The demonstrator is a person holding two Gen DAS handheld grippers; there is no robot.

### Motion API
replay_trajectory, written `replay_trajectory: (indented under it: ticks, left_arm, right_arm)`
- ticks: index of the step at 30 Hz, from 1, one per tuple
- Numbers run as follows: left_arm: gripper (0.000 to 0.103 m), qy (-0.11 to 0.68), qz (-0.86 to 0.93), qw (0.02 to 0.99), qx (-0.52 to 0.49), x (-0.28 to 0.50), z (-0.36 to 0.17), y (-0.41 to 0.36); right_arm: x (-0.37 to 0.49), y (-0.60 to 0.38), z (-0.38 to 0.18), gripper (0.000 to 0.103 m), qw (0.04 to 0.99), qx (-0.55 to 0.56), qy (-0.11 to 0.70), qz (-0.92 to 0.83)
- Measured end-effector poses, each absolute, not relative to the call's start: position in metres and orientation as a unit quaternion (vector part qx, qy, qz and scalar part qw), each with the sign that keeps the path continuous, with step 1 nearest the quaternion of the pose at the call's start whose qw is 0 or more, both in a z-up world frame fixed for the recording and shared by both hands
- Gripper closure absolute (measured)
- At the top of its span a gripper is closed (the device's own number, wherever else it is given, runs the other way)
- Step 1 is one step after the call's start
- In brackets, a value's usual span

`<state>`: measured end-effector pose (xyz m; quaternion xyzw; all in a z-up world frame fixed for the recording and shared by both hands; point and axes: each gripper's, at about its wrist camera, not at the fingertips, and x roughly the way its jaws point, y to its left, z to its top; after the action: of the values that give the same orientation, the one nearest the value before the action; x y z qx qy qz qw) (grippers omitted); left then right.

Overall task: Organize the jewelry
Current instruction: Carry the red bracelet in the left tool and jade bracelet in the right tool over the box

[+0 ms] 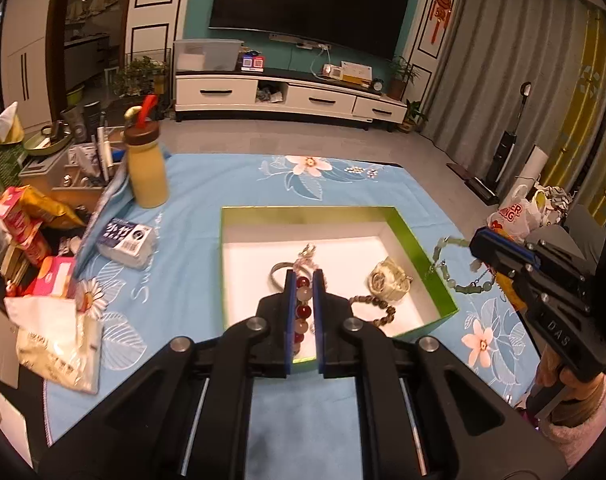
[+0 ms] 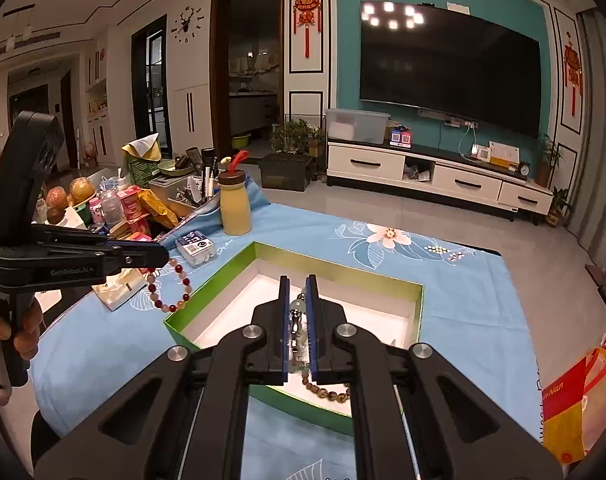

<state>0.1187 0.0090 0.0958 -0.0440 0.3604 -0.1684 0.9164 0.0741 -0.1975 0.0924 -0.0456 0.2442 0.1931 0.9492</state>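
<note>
A green box (image 1: 423, 256) with a white floor stands on the blue floral cloth; it also shows in the right wrist view (image 2: 207, 300). Inside lie a pale watch (image 1: 389, 282), a metal ring (image 1: 278, 276) and a brown bead bracelet (image 1: 377, 306). My left gripper (image 1: 304, 276) is shut on a red and white bead bracelet (image 1: 303, 300), held over the box's left part; the bracelet hangs from it in the right wrist view (image 2: 171, 284). My right gripper (image 2: 296, 280) is shut on a green jade chain (image 1: 459, 264), held at the box's right wall.
A yellow bottle (image 1: 147, 164) and a tissue pack (image 1: 127, 242) stand left of the box. Snack packets and a cluttered organiser (image 1: 31, 216) crowd the table's left edge. A plastic bag (image 2: 575, 396) lies at the right. The TV cabinet (image 1: 287, 96) stands beyond.
</note>
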Motion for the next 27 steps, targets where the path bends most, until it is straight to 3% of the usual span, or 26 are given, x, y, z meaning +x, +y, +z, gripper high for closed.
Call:
replay_trajectory:
  ticks: [27]
  left_arm:
    - [0.096, 0.432, -0.180, 0.883, -0.024, 0.218, 0.038, -0.064]
  right_arm:
    - [0.160, -0.219, 0.055, 0.096, 0.936, -0.020, 0.309, 0.167]
